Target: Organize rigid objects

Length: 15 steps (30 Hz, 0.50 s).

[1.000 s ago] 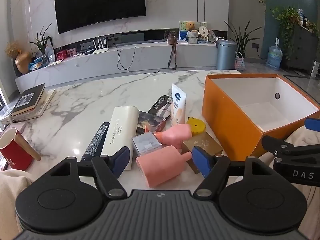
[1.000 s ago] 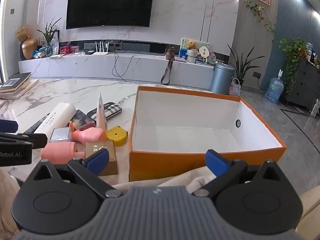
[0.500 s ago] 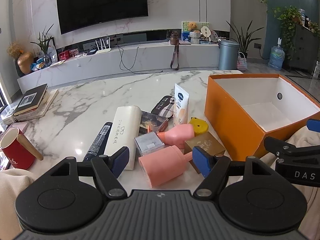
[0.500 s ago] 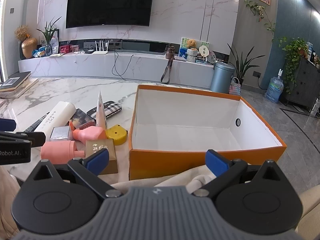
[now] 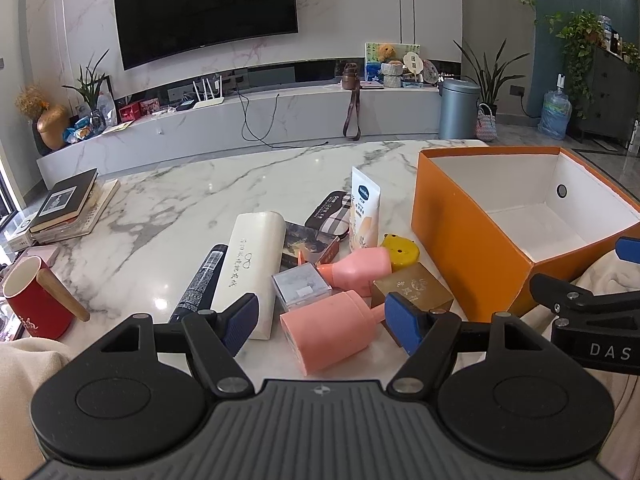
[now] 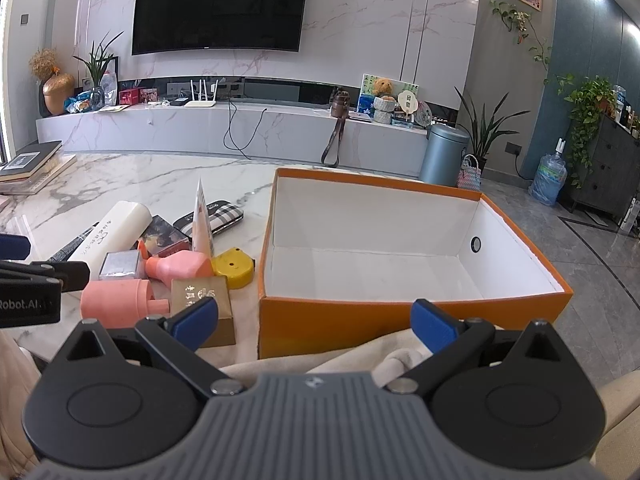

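My left tongs (image 5: 322, 316) are spread wide and empty, hovering low over the near edge of the clutter on the marble worktop (image 5: 168, 200). Between the pads lies the nearer pink bottle (image 5: 332, 330), on its side with its flat base toward me and its narrow cap pointing away to the right, close against the gold box (image 5: 414, 290). My right tongs (image 6: 314, 320) are also wide open with nothing in them, held over a cream cloth (image 6: 320, 360) just short of the orange box (image 6: 400, 316), which sits empty beside the pile.

I judge nothing is packed yet, and the nearer pink bottle is the sensible first pick. To do it well I would drop the left tongs until the pads straddle the fat body, not the cap, and close across the round sides near the middle so it cannot swing. The clear cube (image 5: 302, 286) and the other pink bottle (image 5: 356, 270) sit just behind it, so I would come in square and lift straight up before carrying it right, clearing the box wall. The smooth round plastic may roll or slip, so a firm, centred squeeze matters, and the right tongs should keep out of the path
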Motion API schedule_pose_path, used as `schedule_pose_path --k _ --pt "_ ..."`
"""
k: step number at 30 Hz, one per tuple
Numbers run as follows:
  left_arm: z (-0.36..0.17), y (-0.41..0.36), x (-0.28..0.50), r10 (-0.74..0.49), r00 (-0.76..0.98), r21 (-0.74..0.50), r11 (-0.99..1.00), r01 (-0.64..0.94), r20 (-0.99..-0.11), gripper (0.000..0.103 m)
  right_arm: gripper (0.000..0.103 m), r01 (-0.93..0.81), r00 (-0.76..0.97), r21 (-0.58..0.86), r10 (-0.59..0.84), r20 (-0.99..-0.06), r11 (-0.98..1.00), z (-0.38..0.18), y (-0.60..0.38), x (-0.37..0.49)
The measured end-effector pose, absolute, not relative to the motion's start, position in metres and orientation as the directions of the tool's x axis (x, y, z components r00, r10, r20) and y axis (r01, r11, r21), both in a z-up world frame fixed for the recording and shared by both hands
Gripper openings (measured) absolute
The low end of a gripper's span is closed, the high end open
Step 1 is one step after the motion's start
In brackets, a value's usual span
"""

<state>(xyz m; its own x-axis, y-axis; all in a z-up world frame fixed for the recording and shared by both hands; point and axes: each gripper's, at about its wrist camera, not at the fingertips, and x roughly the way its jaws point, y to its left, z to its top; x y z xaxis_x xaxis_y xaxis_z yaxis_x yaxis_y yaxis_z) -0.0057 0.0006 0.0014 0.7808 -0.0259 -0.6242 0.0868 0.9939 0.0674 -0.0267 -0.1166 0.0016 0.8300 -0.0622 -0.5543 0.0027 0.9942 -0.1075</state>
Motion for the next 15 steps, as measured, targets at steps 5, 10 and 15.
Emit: schedule_pose_path --k 5,10,15 --pt "0.0018 -0.0001 -0.0060 -0.021 0.782 0.073 0.994 0.084 -0.623 0.085 0.101 0.003 0.830 -0.108 -0.063 -0.555 0.994 0.0016 -0.1165 -0.0267" --pt "0.0017 -0.0005 -0.0059 -0.019 0.783 0.075 0.994 0.083 -0.622 0.085 0.101 0.005 0.829 -0.109 -0.065 -0.555 0.994 0.0015 -0.1165 -0.0266" --pt "0.0018 -0.0001 -0.0061 -0.020 0.783 0.074 0.994 0.084 -0.621 0.085 0.101 0.004 0.829 -0.109 -0.065 -0.556 0.994 0.0016 -0.1165 -0.0264"
